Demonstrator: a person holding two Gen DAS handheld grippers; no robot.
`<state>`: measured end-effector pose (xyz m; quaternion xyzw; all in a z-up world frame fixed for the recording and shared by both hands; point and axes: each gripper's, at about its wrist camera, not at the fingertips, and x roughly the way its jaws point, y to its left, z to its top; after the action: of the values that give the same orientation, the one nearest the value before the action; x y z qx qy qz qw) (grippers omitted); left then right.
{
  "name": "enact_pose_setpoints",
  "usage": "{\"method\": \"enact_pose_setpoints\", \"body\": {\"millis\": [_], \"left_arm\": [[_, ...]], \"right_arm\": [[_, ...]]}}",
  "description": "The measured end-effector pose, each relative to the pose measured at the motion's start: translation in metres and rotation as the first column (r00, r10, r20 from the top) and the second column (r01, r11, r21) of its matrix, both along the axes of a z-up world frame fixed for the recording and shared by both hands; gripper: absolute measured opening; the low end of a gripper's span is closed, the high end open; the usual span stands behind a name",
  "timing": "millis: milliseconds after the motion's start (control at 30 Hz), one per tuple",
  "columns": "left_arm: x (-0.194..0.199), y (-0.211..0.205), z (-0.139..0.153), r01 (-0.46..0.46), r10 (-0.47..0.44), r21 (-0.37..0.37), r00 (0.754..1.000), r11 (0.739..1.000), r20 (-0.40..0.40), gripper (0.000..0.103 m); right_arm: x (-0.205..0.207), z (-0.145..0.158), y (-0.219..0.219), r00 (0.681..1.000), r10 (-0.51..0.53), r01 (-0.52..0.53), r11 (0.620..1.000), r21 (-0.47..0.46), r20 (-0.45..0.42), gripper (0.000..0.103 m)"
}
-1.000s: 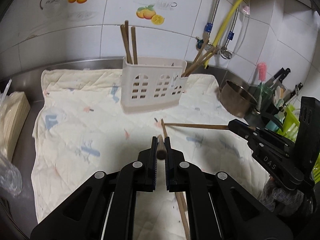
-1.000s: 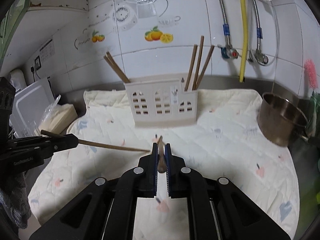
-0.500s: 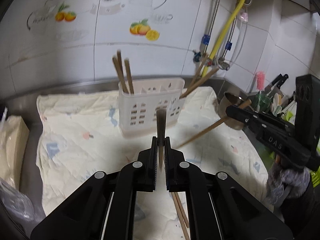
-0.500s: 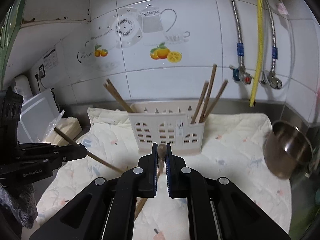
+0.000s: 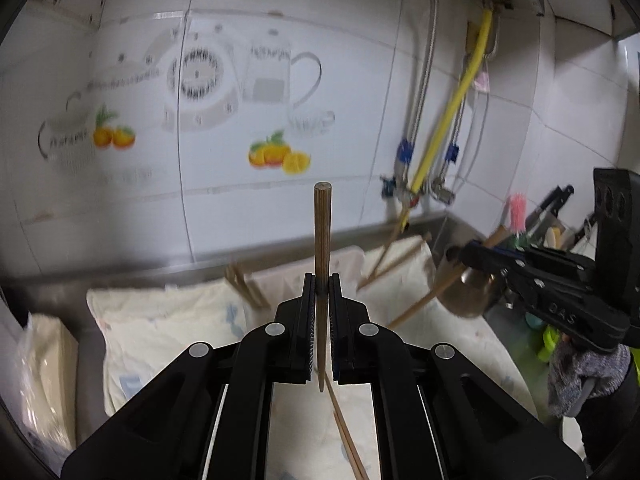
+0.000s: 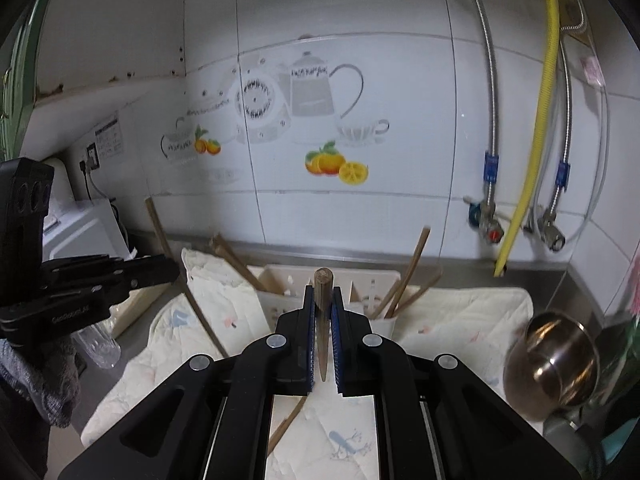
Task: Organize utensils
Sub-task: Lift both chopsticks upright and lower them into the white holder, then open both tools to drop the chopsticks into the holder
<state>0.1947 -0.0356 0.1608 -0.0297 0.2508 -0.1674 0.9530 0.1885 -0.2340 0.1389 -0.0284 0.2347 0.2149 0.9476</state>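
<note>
Here, left gripper [image 5: 321,284] pinching one wooden chopstick [image 5: 322,240] upright; right gripper [image 6: 322,294] clamping another chopstick [image 6: 322,292], white utensil caddy [image 6: 280,280] at 12 o'clock.

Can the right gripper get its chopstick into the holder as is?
Probably yes. The right gripper is shut on a chopstick, and the holder sits just ahead and below, its middle slots open, with nothing in between.
</note>
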Motion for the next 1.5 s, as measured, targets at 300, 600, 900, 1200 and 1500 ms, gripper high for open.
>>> {"method": "enact_pose_setpoints", "body": {"millis": [300,600,900,1200,1500], "left_arm": [[0.038,-0.006,0.046,-0.067,0.063,0.03,0.99,0.997,0.129,0.005],[0.073,-0.004,0.026,-0.126,0.12,0.039,0.985,0.991,0.12,0.005],[0.09,0.003,-0.01,-0.123,0.122,0.029,0.992,0.992,0.039,0.005],[0.097,0.001,-0.027,-0.106,0.106,0.053,0.994,0.993,-0.003,0.005],[0.1,0.002,-0.033,-0.101,0.102,0.055,0.994,0.993,-0.03,0.006]], "right_arm": [[0.02,0.043,-0.005,0.999,-0.007,0.007,1.0,-0.001,0.046,0.007],[0.046,0.063,-0.009,0.996,-0.038,0.038,0.999,0.001,0.081,0.007],[0.076,0.049,-0.012,0.995,-0.076,0.076,0.997,0.004,0.057,0.007],[0.103,0.014,-0.008,0.995,-0.099,0.098,0.994,-0.037,-0.026,0.007],[0.116,-0.007,-0.005,0.991,-0.114,0.11,0.992,-0.062,-0.074,0.007]]}}
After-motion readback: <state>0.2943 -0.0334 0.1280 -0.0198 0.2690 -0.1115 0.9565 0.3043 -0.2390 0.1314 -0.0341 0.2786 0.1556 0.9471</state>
